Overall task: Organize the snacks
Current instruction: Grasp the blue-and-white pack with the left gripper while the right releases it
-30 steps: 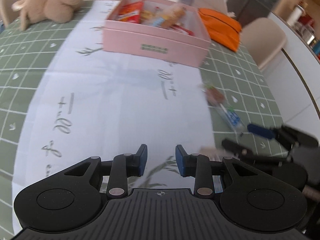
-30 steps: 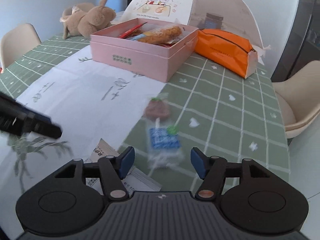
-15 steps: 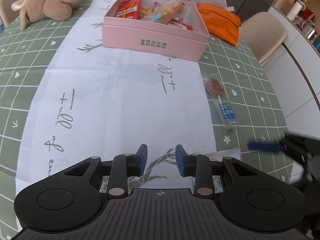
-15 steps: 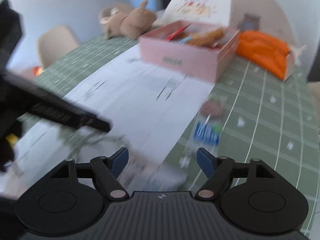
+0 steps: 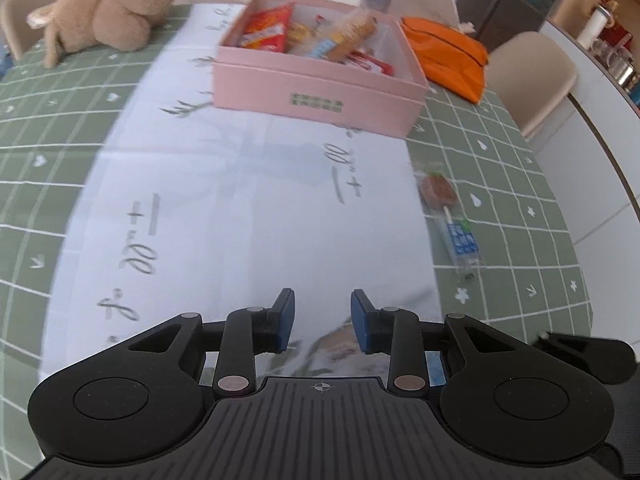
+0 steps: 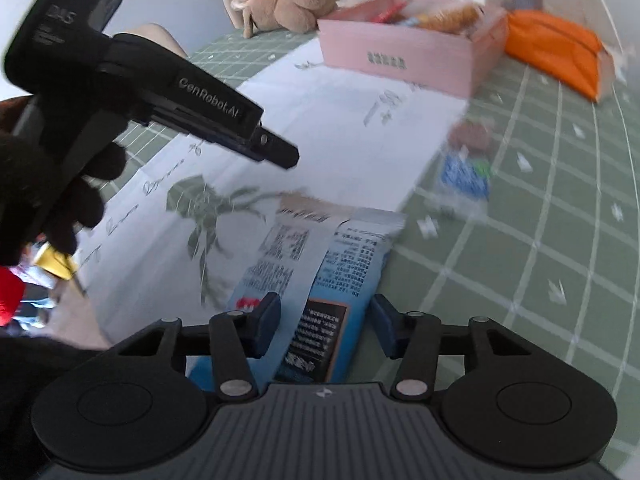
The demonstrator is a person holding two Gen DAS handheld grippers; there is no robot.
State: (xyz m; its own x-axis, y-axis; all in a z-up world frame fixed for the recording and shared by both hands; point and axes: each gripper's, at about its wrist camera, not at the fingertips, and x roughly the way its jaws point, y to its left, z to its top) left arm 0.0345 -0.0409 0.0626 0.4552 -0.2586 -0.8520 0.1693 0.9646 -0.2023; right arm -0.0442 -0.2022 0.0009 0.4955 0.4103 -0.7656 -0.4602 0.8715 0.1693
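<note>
A pink box (image 5: 316,96) holding several snacks stands at the far end of the white paper runner (image 5: 240,200). A wrapped lollipop (image 5: 440,192) lies on the green cloth to the right. A blue and white snack packet (image 6: 304,248) lies flat at the runner's near right edge. My right gripper (image 6: 325,306) hangs low over it with the packet between its closing jaws, and a gap still shows at the right pad. My left gripper (image 5: 322,320) hovers over the runner, narrowly open, with nothing between its fingers. It also shows from the side as the left gripper (image 6: 280,154).
A plush rabbit (image 5: 104,20) sits at the far left and an orange pouch (image 5: 444,56) right of the box. A beige chair (image 5: 528,76) stands past the table's right edge. A gloved hand (image 6: 48,184) holds the left gripper, with small wrapped items (image 6: 52,264) below it.
The right gripper swung left and down from over the lollipop to over the snack packet; its jaws widened, then narrowed. The left gripper's jaws kept the same gap.
</note>
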